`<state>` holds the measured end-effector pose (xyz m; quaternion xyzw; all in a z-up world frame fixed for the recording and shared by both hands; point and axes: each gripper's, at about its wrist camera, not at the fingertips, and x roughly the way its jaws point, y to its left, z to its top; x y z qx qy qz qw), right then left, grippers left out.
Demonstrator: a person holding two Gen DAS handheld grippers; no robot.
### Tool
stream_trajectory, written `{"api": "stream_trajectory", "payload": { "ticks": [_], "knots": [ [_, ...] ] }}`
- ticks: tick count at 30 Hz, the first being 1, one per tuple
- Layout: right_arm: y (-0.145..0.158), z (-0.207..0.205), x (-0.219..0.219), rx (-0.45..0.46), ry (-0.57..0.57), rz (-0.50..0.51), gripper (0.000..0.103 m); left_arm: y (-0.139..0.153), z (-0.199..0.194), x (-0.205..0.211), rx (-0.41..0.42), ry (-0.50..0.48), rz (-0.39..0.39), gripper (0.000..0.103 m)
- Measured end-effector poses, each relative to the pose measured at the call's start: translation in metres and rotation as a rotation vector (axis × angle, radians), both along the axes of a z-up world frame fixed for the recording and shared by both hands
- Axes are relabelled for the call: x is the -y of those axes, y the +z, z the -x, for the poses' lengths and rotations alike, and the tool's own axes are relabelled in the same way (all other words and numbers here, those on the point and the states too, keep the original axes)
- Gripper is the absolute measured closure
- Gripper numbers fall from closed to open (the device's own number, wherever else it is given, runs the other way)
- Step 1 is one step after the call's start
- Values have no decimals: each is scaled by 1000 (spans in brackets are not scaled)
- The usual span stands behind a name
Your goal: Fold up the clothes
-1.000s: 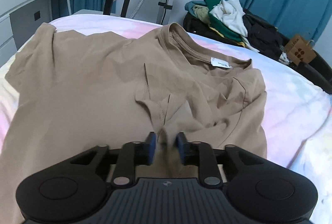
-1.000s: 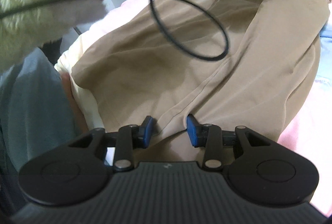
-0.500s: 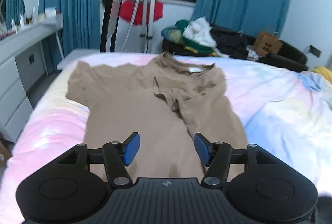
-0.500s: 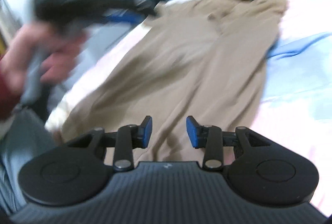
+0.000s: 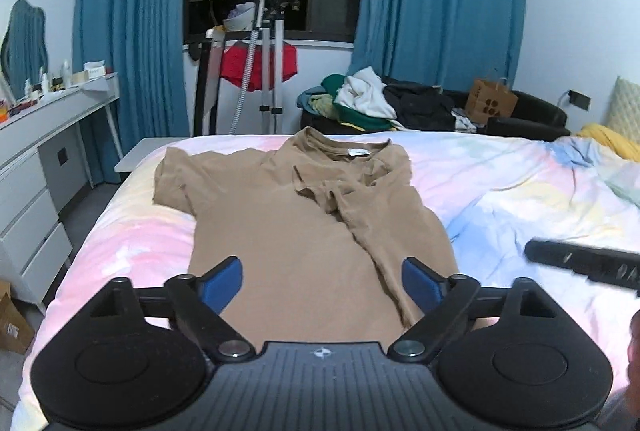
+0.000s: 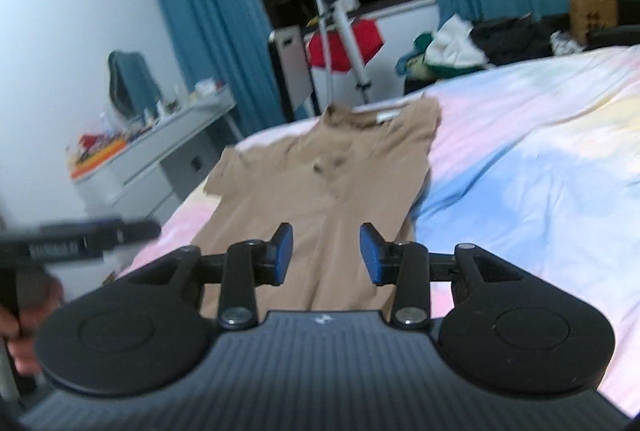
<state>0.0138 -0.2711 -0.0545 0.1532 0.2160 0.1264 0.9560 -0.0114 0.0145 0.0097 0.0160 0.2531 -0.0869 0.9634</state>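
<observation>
A tan T-shirt [image 5: 296, 227] lies on the bed, collar toward the far edge, its right side and sleeve folded in over the body, its left sleeve spread out. It also shows in the right wrist view [image 6: 332, 183]. My left gripper [image 5: 322, 281] is open wide and empty, raised above the shirt's near hem. My right gripper [image 6: 325, 254] is open and empty, raised over the hem too. The right gripper's body shows at the right edge of the left wrist view [image 5: 584, 265]; the left gripper's body shows at the left of the right wrist view [image 6: 76, 237].
The bed has a pastel sheet [image 5: 520, 199]. A white dresser [image 5: 36, 167] stands left of it. Beyond the far edge are a garment steamer stand [image 5: 264, 71], a pile of clothes [image 5: 360, 99] on a dark sofa and a paper bag [image 5: 490, 99].
Both grippers let go of the shirt, opened and pulled back and up from it. The shirt now lies with its right side folded in.
</observation>
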Motion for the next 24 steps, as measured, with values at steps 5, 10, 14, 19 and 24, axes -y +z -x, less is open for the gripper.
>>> {"api": "stream_trajectory", "payload": {
  "ticks": [5, 10, 14, 19, 24],
  "knots": [
    [17, -12, -13, 32, -34, 18, 26, -7, 4, -8, 12, 23, -4, 0],
    [35, -40, -18, 30, -33, -58, 17, -20, -10, -25, -63, 53, 70, 0],
    [34, -60, -20, 32, -48, -80, 17, -28, -44, -62, -160, 194, 200, 0],
    [2, -75, -18, -7, -36, -57, 17, -35, -116, -131, -280, 365, 409, 0],
    [-33, -91, -6, -91, -53, -71, 17, -71, -196, -192, -350, 448, 705, 0]
  ]
}}
